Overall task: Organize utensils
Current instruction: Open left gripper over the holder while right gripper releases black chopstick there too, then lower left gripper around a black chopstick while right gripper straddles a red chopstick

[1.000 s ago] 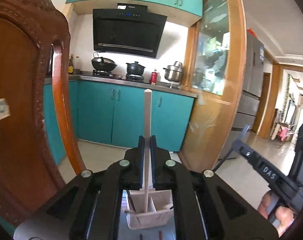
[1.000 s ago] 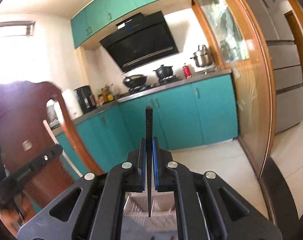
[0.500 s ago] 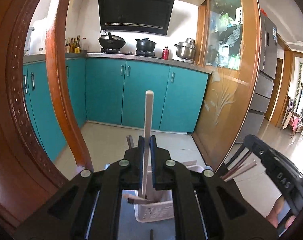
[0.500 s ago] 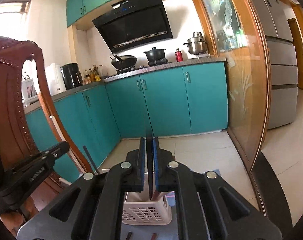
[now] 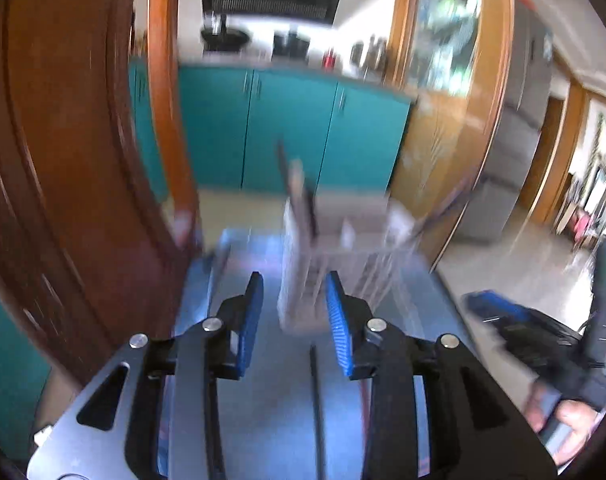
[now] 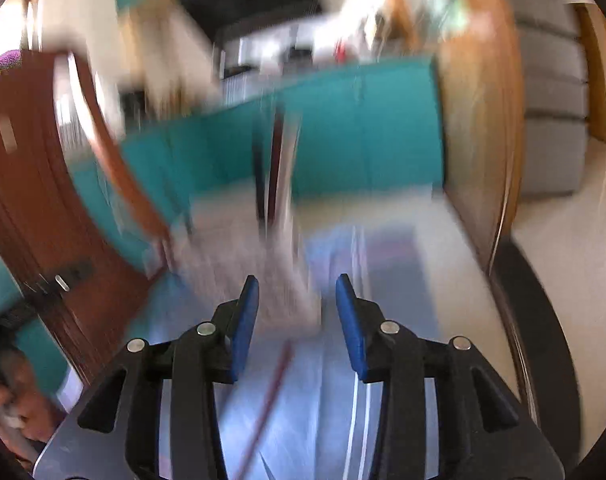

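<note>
— Blur is smearing nearly everything; what are you making out?

— The left gripper [image 5: 293, 300] is opening, its blue pads [image 5: 251, 320] standing apart with nothing between them. The white slotted utensil basket [image 5: 335, 264] is sitting just beyond the fingertips on the blue-grey tabletop [image 5: 271, 420], with dark sticks [image 5: 299, 196] poking up from it, probably chopsticks, though I cannot say how many.

— And the other?

— The right gripper [image 6: 297, 300] is opening too, and gripping nothing. The basket [image 6: 243, 264] is smeared to a pale patch ahead of it, utensils [image 6: 275, 168] standing upright inside. A reddish chopstick [image 6: 271, 396] is lying on the table [image 6: 383, 280] below the jaws; a dark one [image 5: 317, 400] is lying under the left gripper. The carved wooden chair [image 5: 83, 160] is hiding the left side of the room.
</note>
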`<state>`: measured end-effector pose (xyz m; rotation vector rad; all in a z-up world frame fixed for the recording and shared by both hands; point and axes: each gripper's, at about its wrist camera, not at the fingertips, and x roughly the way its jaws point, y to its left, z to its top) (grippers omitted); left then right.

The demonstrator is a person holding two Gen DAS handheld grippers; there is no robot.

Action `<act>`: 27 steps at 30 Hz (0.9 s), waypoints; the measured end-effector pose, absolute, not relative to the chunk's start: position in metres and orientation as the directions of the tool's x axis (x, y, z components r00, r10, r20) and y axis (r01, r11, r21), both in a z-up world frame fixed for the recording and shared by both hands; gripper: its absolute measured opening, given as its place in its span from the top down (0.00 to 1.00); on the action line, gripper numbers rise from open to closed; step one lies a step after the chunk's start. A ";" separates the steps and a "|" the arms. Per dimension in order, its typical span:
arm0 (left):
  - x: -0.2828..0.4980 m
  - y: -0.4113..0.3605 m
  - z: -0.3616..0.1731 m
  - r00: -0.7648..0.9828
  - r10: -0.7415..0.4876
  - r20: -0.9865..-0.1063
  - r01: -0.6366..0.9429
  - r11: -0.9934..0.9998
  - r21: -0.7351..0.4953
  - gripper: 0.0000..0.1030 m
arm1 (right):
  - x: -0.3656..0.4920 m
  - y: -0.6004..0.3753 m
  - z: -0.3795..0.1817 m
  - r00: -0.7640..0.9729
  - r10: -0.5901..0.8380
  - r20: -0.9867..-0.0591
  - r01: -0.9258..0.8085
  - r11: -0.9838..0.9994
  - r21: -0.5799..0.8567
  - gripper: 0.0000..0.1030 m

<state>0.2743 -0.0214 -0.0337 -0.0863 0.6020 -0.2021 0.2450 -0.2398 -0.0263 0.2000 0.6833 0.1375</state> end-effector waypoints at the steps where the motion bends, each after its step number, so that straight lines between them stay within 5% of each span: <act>1: 0.275 -0.023 -0.046 0.786 -0.206 -0.583 0.157 0.978 -0.135 0.68 | 0.257 -0.229 -0.042 0.718 0.193 -0.669 -0.072 0.976 0.204 0.61; 4: 0.270 -0.024 -0.083 0.718 -0.222 -0.660 0.139 0.974 -0.176 0.68 | 0.292 -0.191 -0.101 0.542 0.191 -0.819 -0.101 0.982 0.162 0.61; 8: 0.266 -0.036 -0.121 0.656 -0.217 -0.723 0.148 0.976 -0.158 0.68 | 0.310 -0.170 -0.132 0.482 0.136 -0.866 -0.111 0.989 0.094 0.61; 10: 0.267 -0.043 -0.134 0.638 -0.206 -0.742 0.170 0.977 -0.126 0.67 | 0.311 -0.167 -0.136 0.486 0.120 -0.866 -0.113 0.991 0.073 0.65; 13: 0.272 -0.044 -0.143 0.623 -0.206 -0.755 0.181 0.977 -0.117 0.63 | 0.310 -0.172 -0.137 0.472 0.140 -0.870 -0.108 0.989 0.100 0.87; 27: 0.308 -0.072 -0.170 0.545 -0.183 -0.818 0.196 0.977 -0.088 0.53 | 0.300 -0.226 -0.128 0.492 0.121 -0.862 0.013 0.989 0.147 0.93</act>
